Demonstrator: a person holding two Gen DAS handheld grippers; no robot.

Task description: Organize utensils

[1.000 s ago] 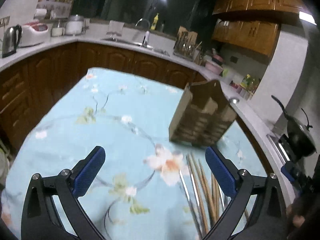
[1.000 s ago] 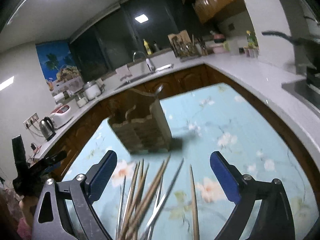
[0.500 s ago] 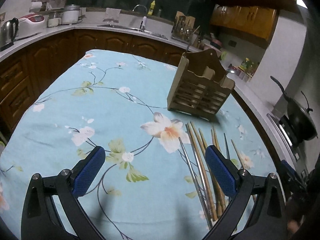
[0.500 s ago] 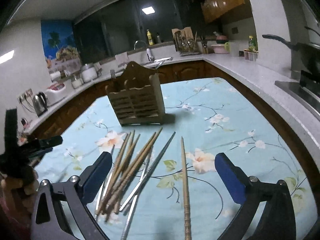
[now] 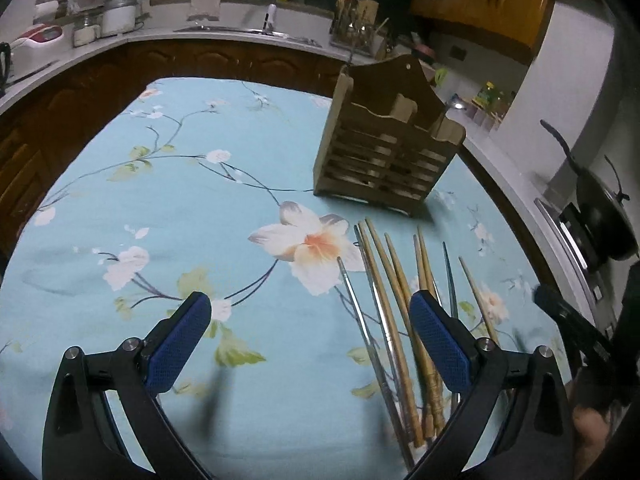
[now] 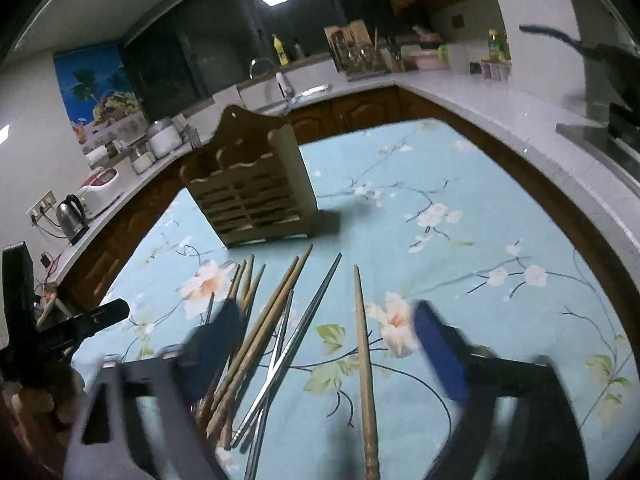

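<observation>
A slatted wooden utensil holder (image 5: 386,152) stands upright on the floral tablecloth; it also shows in the right wrist view (image 6: 256,194). Several wooden and metal chopsticks (image 5: 404,312) lie loose on the cloth in front of it. In the right wrist view the chopstick pile (image 6: 264,332) lies left of one separate wooden chopstick (image 6: 364,356). My left gripper (image 5: 310,316) is open and empty, its right finger over the pile. My right gripper (image 6: 324,340) is open, empty and blurred, above the chopsticks.
The light blue tablecloth (image 5: 168,216) covers the table. Kitchen counters with a sink (image 6: 308,92), a kettle (image 6: 72,212) and jars surround it. A black wok (image 5: 604,216) sits on the stove at the right. The other gripper (image 6: 60,332) shows at the left.
Both grippers have tilted down and come closer to the chopsticks on the table. The holder now sits higher in both views. Both stay open.
</observation>
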